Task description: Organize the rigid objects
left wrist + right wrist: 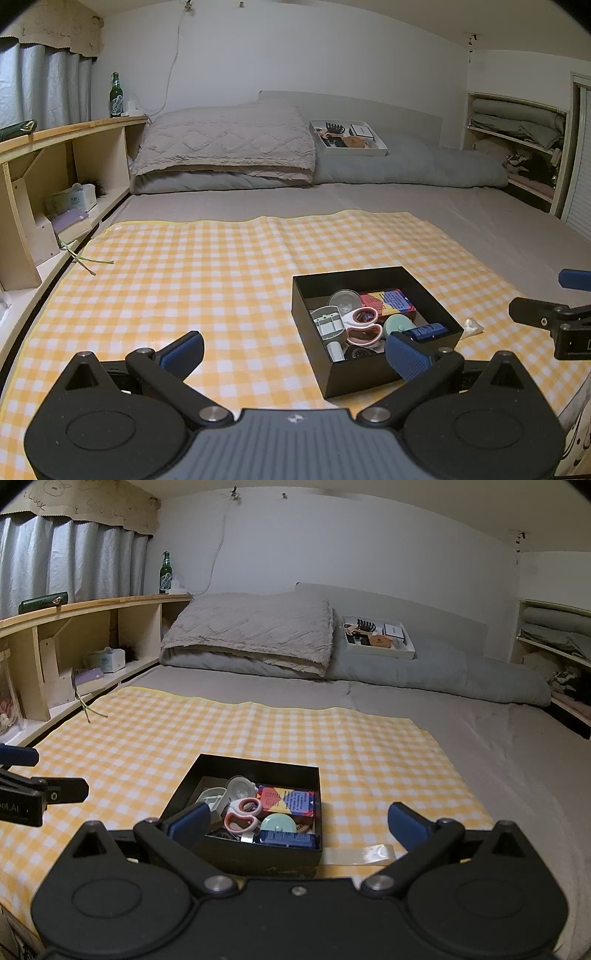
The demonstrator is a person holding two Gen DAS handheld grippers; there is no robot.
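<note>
A black box (pixel 255 853) sits on a yellow checked cloth (pixel 184 266) spread over the near half of the bed (pixel 443 206), closer to the cloth's near edge than to its far one. Packed inside the box are pink-handled scissors (pixel 242 814), a colourful flat carton (pixel 288 801), a round mint-green case (pixel 279 823), a dark blue packet (pixel 286 838), a clear round lid (pixel 240 786) and a white plastic holder (pixel 328 321) (a few darker things at the bottom are too hidden to tell). A clear strip of tape (pixel 358 854) lies on the cloth just beside the box's right wall.

The left gripper (pixel 295 352) hangs above the cloth with its blue-padded fingers (pixel 183 352) spread wide and nothing between them; its right finger overlaps the box's near corner in the left wrist view. The right gripper (pixel 295 829) is likewise wide open and empty, its fingers (pixel 406 829) flanking the box's near side from above.

At the head of the bed a beige pillow (pixel 225 144) rests on a grey duvet (pixel 406 166), with a white tray (pixel 349 138) of small items just beside the pillow. A green bottle (pixel 115 96) stands on the wooden shelf (pixel 74 129) along the bed's left edge
</note>
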